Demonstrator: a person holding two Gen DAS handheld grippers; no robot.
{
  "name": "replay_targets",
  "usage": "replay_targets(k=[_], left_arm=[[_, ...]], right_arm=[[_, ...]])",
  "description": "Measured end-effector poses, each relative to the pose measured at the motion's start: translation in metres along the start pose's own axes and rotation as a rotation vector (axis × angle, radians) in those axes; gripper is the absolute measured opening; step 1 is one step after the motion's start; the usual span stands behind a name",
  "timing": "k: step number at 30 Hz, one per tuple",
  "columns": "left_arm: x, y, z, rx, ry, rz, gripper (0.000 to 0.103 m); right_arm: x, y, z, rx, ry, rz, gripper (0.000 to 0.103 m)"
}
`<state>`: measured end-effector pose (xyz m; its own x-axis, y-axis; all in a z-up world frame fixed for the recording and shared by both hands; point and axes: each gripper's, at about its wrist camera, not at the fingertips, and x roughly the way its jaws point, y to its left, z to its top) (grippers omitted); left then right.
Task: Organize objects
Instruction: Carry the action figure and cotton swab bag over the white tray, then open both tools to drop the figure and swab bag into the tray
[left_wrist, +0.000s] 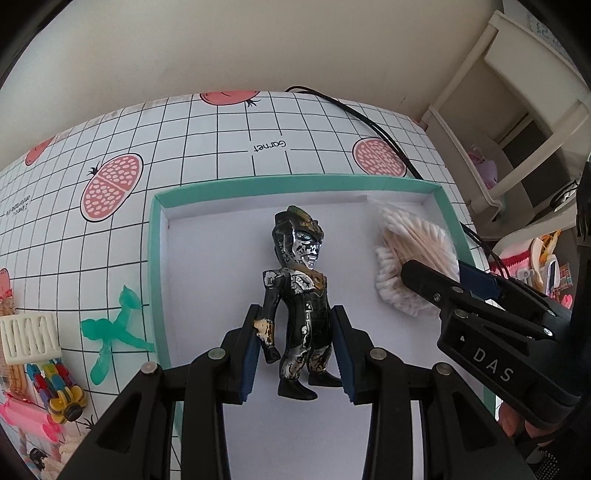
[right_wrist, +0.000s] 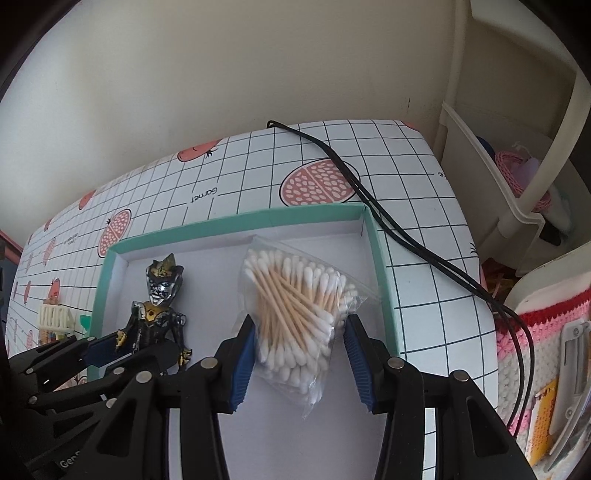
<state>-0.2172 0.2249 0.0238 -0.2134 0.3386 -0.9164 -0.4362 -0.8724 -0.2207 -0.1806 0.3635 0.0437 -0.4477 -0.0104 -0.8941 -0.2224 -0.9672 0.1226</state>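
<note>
Left gripper (left_wrist: 300, 354) jaws straddle the figurine (left_wrist: 301, 295), seemingly untouching; right gripper (right_wrist: 300, 356) jaws gape wide around the cotton-swab bag (right_wrist: 299, 314) in the tray (right_wrist: 384, 266)

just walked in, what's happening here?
Tidy-up, two handheld grippers over the teal-rimmed tray. The left gripper straddles the toy figure lying in the tray, pads open around its body. The right gripper is open around the bag of cotton swabs beside it. More clutter waits on the tablecloth.

My table (left_wrist: 221, 125), covered in a pomegranate-print grid cloth, carries a teal-rimmed tray (left_wrist: 157, 258), a black cable (right_wrist: 406, 236), a green plastic toy (left_wrist: 110, 332) and hair clips (left_wrist: 55, 384).
</note>
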Motion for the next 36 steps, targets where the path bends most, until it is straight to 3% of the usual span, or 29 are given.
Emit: replay_targets(k=[9, 16, 23, 26, 31, 36], left_arm=[[-0.014, 0.003, -0.002, -0.023, 0.002, -0.017, 0.043], [-0.042, 0.003, -0.006, -0.026, -0.033, -0.023, 0.049], [-0.073, 0.009, -0.015, -0.058, -0.071, 0.013, 0.051], [-0.069, 0.021, -0.010, -0.082, -0.076, 0.040, 0.057], [-0.067, 0.038, -0.012, -0.138, -0.087, 0.087, 0.060], [-0.064, 0.052, -0.016, -0.168, -0.097, 0.124, 0.078]], right_arm=[[-0.004, 0.001, 0.004, -0.002, 0.000, 0.005, 0.052], [-0.025, 0.003, 0.013, 0.001, -0.023, 0.029, 0.062], [-0.048, 0.005, 0.014, -0.008, -0.039, 0.019, 0.063], [-0.052, 0.006, 0.010, -0.018, -0.039, 0.019, 0.072], [-0.054, 0.010, 0.006, -0.022, -0.045, 0.022, 0.095], [-0.054, 0.013, 0.003, -0.031, -0.053, 0.024, 0.103]])
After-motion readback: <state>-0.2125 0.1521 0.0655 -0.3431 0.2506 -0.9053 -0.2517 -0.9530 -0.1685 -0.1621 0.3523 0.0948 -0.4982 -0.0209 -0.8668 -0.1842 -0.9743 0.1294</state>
